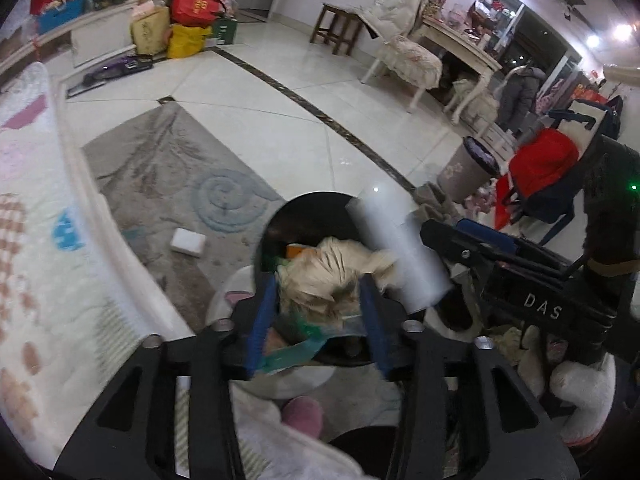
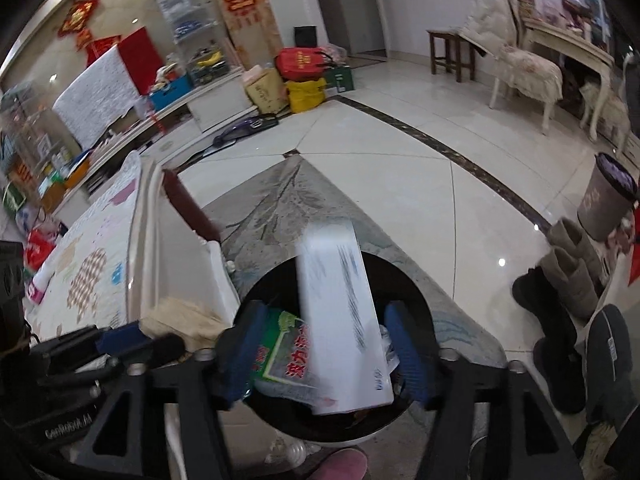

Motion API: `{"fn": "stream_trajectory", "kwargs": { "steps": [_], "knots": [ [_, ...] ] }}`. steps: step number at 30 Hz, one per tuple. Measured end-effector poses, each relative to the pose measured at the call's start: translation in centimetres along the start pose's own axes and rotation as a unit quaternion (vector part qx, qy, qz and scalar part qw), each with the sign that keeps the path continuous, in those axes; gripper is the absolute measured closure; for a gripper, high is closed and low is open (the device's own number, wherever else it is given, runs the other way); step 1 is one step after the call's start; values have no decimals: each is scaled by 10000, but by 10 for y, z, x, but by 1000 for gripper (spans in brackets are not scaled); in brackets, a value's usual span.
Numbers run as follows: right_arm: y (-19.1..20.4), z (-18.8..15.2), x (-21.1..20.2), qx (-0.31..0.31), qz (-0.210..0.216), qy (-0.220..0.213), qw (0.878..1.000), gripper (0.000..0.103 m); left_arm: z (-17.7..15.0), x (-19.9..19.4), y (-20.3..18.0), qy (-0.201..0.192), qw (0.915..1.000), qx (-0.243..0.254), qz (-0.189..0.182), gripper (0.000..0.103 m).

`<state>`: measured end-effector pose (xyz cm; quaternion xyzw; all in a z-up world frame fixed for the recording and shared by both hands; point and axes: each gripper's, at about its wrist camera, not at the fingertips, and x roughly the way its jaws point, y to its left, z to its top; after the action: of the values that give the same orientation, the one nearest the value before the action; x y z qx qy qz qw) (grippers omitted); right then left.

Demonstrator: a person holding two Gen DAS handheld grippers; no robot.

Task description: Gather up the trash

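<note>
Rug (image 2: 280,200) underneath; boots (image 2: 568,280) beside bin (image 2: 416,280).

We see a round black trash bin (image 2: 416,280) standing on the grey patterned rug, its mouth open and already holding rubbish. A long white box (image 2: 340,316) with dark printed streaks lies tilted over the opening, blurred, one end toward the rug and the other near the bin's close rim. Just beside it sits a green and red printed packet (image 2: 286,350), slanted inside the bin. In the left wrist view we see a crumpled wad of cream paper (image 1: 324,276) on top of the heap, with a teal wrapper (image 1: 304,346) below it and an orange scrap (image 1: 295,250) deeper in.
</note>
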<state>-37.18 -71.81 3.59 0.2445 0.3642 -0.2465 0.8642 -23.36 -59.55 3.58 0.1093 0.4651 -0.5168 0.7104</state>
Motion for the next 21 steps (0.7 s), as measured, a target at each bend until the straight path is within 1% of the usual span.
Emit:
{"fn": "stream_trajectory", "kwargs": {
  "steps": [2,3,6,8,11,14,17,18,21],
  "knots": [
    [-3,-2,0,86,8,-24,10000,39,0,3,-1,-56,10000,13,-60,46],
    [-5,-3,0,116,32,-23,9999,39,-1,4,-1,-68,10000,17,-8,46],
    [-8,-8,0,159,52,8,9999,39,-5,2,4,-64,9998,40,181,46],
    [-5,-13,-1,171,71,27,9998,39,-7,-3,8,-152,9994,30,298,46],
    [2,-20,-4,162,28,-35,9999,39,-10,-15,12,-309,9977,46,596,46],
    [13,-28,-13,78,-27,-215,9997,39,-16,-28,14,-487,9949,93,877,46],
    [25,-31,-22,-47,-187,-386,9991,39,-22,-45,11,-695,9883,198,1343,46],
    [29,-32,-26,-81,-231,-459,9986,39,-25,-50,12,-755,9867,230,1424,46],
    [40,-38,-42,-95,-256,-778,9966,39,-34,-67,10,-1009,9855,274,1336,46]
  ]
}}
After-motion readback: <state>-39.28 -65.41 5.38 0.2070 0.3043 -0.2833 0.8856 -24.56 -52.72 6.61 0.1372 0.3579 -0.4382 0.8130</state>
